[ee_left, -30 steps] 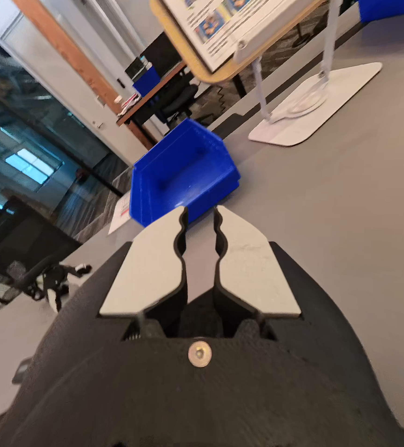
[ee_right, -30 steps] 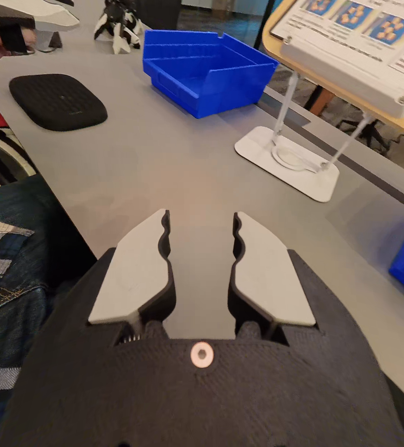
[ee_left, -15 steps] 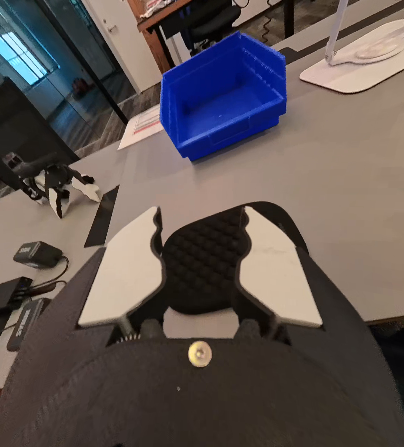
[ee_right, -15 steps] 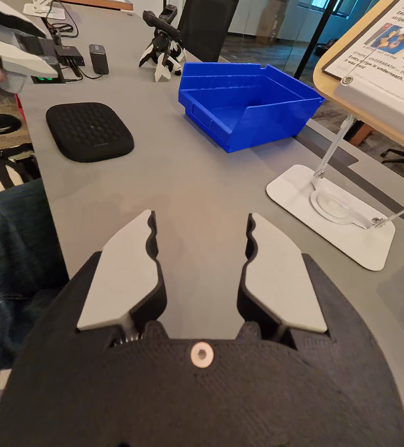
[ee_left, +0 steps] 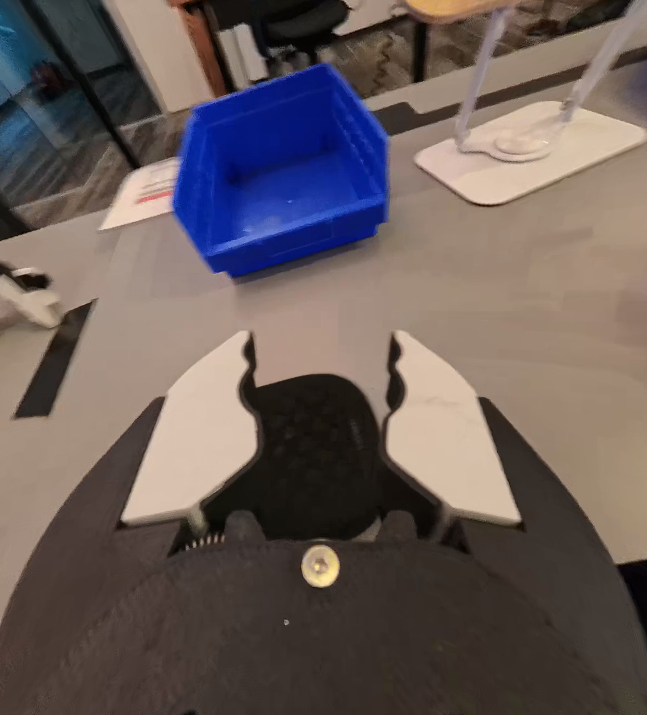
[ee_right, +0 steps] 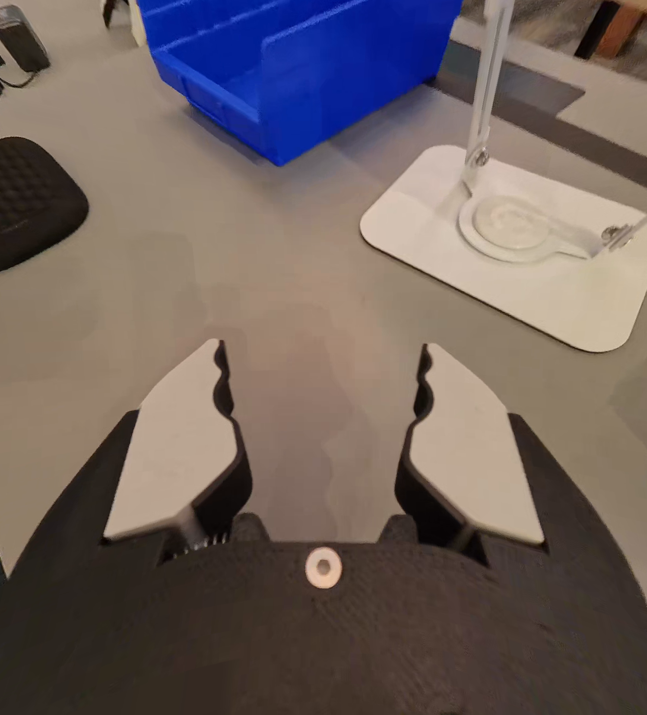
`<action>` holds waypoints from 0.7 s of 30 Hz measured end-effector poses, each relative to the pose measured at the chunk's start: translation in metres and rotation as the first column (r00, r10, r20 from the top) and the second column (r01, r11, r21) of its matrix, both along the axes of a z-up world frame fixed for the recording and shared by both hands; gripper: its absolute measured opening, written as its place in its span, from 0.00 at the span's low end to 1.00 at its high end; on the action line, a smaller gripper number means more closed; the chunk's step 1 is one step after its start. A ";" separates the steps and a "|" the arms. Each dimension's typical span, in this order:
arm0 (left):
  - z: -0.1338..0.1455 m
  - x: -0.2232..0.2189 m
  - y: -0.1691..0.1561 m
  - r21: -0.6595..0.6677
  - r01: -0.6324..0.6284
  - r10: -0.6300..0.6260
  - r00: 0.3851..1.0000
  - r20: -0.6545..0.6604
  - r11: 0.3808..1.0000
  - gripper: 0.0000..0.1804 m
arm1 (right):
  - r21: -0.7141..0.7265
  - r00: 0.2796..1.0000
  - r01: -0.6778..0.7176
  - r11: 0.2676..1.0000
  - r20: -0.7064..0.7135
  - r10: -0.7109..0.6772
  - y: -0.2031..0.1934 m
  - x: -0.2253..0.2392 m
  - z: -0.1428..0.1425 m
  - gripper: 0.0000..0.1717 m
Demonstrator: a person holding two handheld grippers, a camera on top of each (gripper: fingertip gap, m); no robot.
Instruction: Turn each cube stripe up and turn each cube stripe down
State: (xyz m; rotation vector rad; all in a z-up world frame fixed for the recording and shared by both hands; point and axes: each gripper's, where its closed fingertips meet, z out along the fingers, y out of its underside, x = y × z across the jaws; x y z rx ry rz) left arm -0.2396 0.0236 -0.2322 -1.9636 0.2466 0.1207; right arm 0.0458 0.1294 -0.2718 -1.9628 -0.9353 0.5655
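The left gripper (ee_left: pixel 321 340) is held wide over a black pad (ee_left: pixel 314 433), nothing gripped. A blue bin (ee_left: pixel 283 174) is seen ahead. The right gripper (ee_right: pixel 323 348) is spread wide, bare, above the table (ee_right: pixel 275 271). Cubes cannot be seen.

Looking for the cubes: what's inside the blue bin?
The blue bin shows a bare floor in the left wrist view, no cubes. Its near front corner is hidden by the front lip.
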 end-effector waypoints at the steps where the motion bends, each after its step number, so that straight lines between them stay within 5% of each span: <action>1: 0.000 0.015 0.008 -0.008 0.058 -0.058 0.998 0.014 0.998 0.43 | -0.029 1.000 0.006 1.000 0.007 -0.006 0.006 0.002 -0.005 0.59; 7: 0.001 0.065 0.076 0.007 0.131 -0.131 0.991 0.001 0.991 0.54 | -0.007 0.987 0.112 0.994 0.120 -0.110 0.048 0.022 -0.021 0.65; 12: -0.039 0.094 0.129 -0.146 0.134 -0.130 0.991 0.034 0.980 0.67 | -0.064 0.970 0.209 0.976 0.137 -0.199 0.078 0.041 -0.041 0.65; 19: -0.104 0.106 0.165 -0.323 0.124 -0.103 0.991 0.083 0.938 0.54 | -0.111 0.940 0.257 0.960 0.258 -0.222 0.094 0.064 -0.077 0.70; 21: -0.111 0.107 0.171 -0.364 0.123 -0.115 0.992 0.043 0.923 0.58 | -0.106 0.940 0.268 0.957 0.246 -0.236 0.098 0.066 -0.078 0.71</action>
